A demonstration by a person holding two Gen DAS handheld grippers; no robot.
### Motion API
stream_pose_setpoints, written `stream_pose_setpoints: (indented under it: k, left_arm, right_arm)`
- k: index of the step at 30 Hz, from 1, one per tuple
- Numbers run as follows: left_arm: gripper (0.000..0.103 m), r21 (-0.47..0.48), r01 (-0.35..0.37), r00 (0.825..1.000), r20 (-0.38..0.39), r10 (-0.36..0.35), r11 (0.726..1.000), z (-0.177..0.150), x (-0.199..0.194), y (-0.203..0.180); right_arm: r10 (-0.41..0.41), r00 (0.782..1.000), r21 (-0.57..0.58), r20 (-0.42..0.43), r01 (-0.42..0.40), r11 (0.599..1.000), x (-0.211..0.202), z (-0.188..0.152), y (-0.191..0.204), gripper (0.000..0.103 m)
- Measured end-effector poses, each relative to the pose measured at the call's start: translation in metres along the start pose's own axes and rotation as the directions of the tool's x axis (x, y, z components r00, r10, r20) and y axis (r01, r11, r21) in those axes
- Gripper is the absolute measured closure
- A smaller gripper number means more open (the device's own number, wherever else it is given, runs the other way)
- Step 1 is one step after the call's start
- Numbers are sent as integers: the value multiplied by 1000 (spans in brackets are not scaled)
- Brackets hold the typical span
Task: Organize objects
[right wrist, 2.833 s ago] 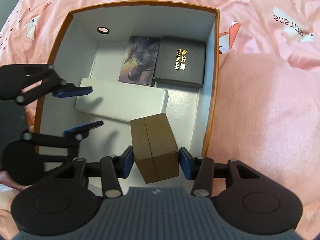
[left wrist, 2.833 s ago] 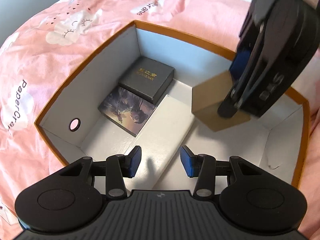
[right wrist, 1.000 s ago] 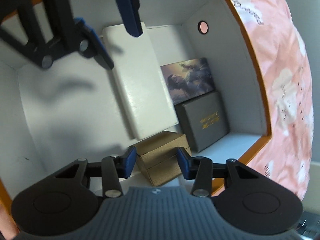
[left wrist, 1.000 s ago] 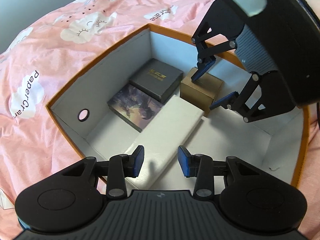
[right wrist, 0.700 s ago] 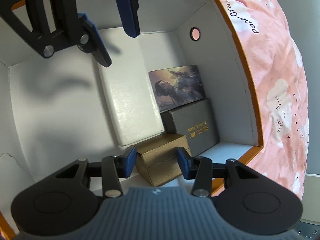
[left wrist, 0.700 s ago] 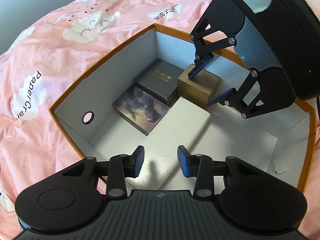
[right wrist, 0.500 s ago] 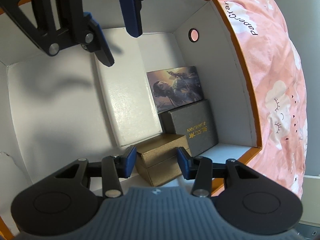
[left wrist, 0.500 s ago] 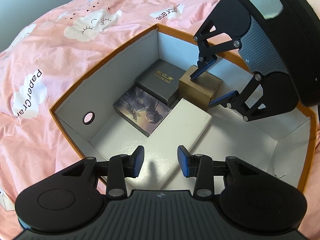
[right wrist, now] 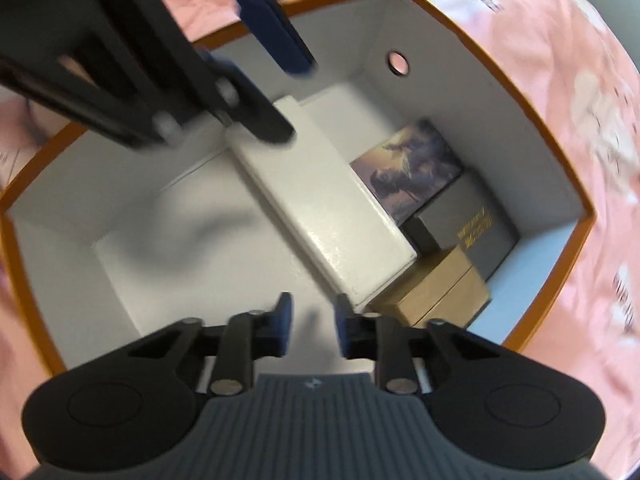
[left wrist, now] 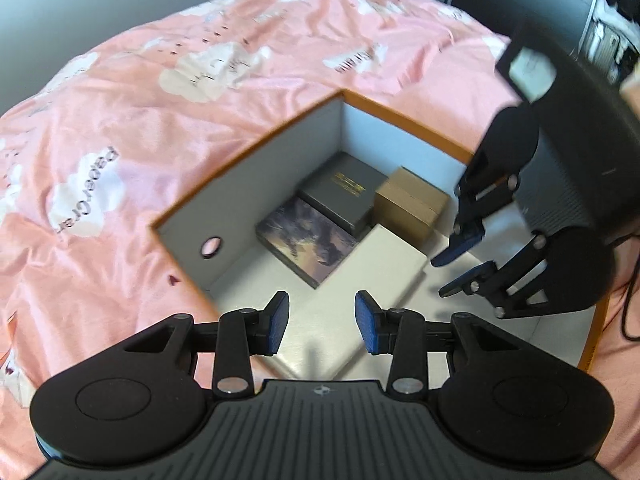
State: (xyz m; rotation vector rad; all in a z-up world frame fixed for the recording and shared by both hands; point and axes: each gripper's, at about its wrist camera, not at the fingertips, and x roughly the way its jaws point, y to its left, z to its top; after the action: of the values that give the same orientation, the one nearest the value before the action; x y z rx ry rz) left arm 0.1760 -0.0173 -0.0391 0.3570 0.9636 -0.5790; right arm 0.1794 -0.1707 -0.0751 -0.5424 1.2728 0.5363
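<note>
Four boxes are lying inside the orange-rimmed box [left wrist: 404, 116] on the pink bed cover [left wrist: 168, 92]: the brown box [left wrist: 410, 208] is sitting in the far corner, just beside the dark grey box [left wrist: 344, 192], with the picture box [left wrist: 306, 240] and the long white box [left wrist: 372, 280] next to them. I am pointing my left hand-held gripper [left wrist: 322, 322] steeply down over the white box, its jaws standing apart with nothing between them. I am holding my right hand-held gripper [right wrist: 312, 324] almost straight down above the bare white floor, just beside the brown box; its jaws are closing, a narrow gap showing, nothing between them.
</note>
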Motion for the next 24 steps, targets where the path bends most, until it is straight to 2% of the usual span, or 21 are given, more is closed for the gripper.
stream_pose_setpoints:
  k: [4,8,12,15,19,22,24]
  left_arm:
    - [57,-34,-40,999,21,41,999,-2,-16,8]
    - [57,-74,-79,996,27,81,994,-6,-31,17]
    - [57,-116,-122,991,35,127,986,-15,-55,28]
    - [57,-154,-142,985,72,155,978,-27,-80,36]
    - [57,-271,-170,981,43,188,948,-42,-104,49]
    - [57,-354,-143,987,15,159,924,-58,-111,61]
    - [57,-401,-131,991,-28,130,907,-68,-107,69]
  right_arm:
    - [12,1000,94,20,-14,996,8,-1,-6,86]
    - [16,999,140,36,-21,990,9,-2,-11,87]
    - [21,992,207,122,-46,977,-16,-4,-13,85]
    - [34,973,262,230,-96,960,-45,-1,-11,84]
    - [98,922,269,374,-209,940,-79,13,3,82]
    - [173,893,193,416,-273,942,-89,33,23,82]
    - [186,897,105,402,-247,963,-90,50,42,80]
